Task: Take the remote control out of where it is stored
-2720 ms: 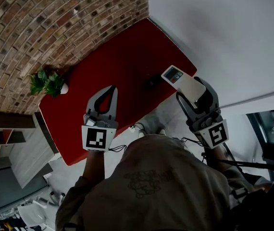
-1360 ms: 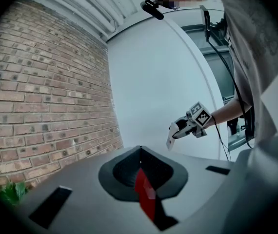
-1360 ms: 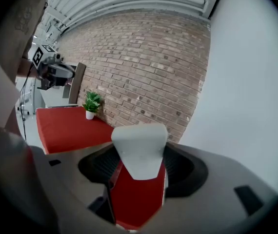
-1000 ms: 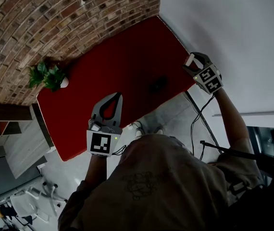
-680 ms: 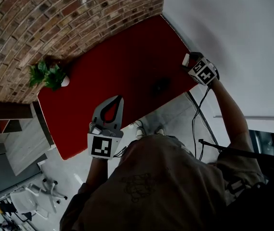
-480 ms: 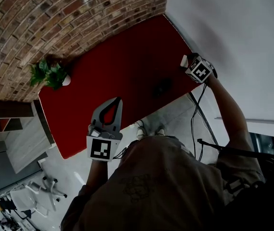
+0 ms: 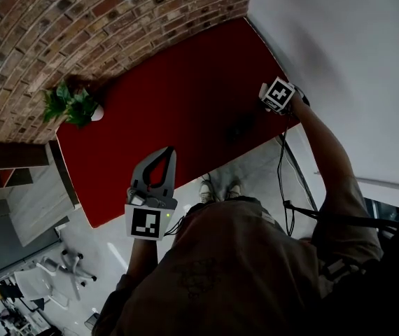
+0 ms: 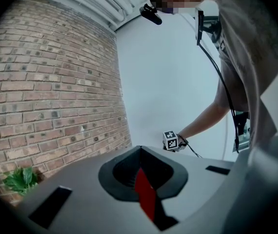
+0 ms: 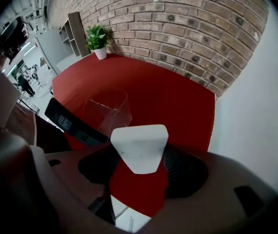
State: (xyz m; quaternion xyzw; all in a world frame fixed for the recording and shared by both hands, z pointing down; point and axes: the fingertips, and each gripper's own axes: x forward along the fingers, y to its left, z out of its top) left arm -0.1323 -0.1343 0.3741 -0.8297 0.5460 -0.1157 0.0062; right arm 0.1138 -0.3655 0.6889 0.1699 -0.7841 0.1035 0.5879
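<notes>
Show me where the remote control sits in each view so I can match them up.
Right gripper view: remote control at centre, clamped in the right claw.
Head view: its white tip beside the marker cube, at the red table's right edge.
Left gripper view: not discernible; only that cube shows, far off.
Shared landmark: the potted plant by the brick wall.

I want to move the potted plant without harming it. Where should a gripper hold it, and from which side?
Grip the white pot across its body, under the leaves, coming in level from the table side, since the brick wall stands right behind it. The leaves spread over the rim, so a grasp from above would probably crush them.
</notes>
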